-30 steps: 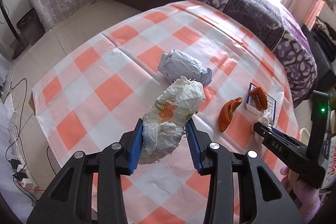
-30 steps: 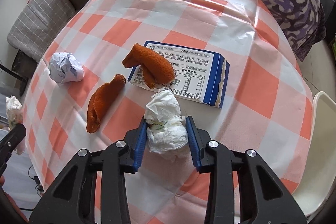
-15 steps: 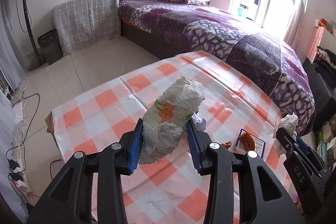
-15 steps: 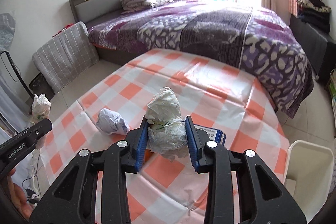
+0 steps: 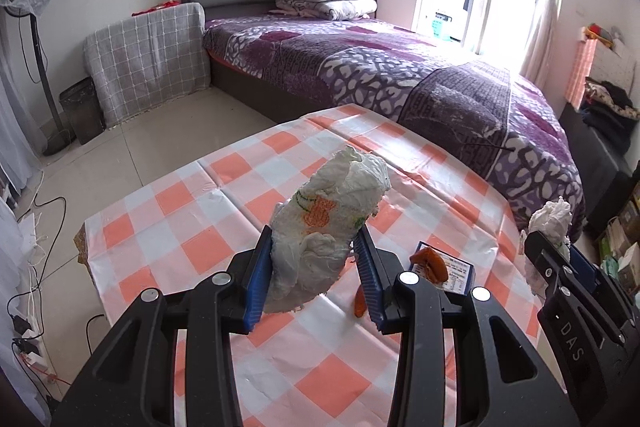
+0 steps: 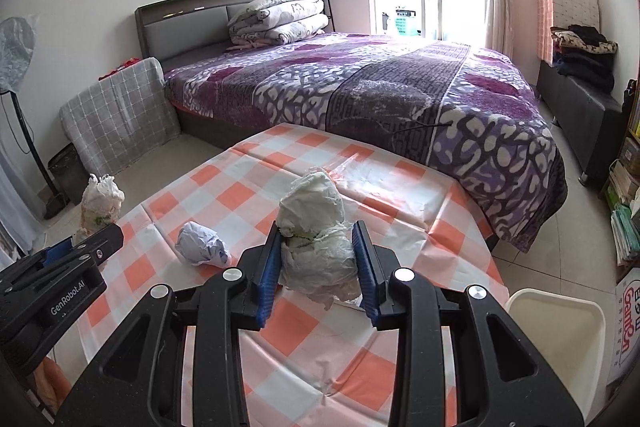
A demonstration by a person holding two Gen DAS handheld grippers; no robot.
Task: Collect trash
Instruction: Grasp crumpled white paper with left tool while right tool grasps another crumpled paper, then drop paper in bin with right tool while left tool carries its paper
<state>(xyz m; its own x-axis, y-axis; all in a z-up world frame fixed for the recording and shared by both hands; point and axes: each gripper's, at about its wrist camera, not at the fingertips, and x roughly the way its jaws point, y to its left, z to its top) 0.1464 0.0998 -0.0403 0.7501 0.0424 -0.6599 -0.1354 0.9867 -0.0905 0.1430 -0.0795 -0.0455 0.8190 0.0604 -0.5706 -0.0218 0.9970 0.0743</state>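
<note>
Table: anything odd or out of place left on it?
Yes. An orange peel lies on top of a blue-edged box, another orange scrap sits beside it, and a crumpled paper ball remains on the checked tablecloth. Nothing looks spilled.

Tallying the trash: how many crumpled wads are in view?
3. One wad is in the left gripper, one in the right gripper, one on the table. Others may be hidden behind the grippers.
</note>
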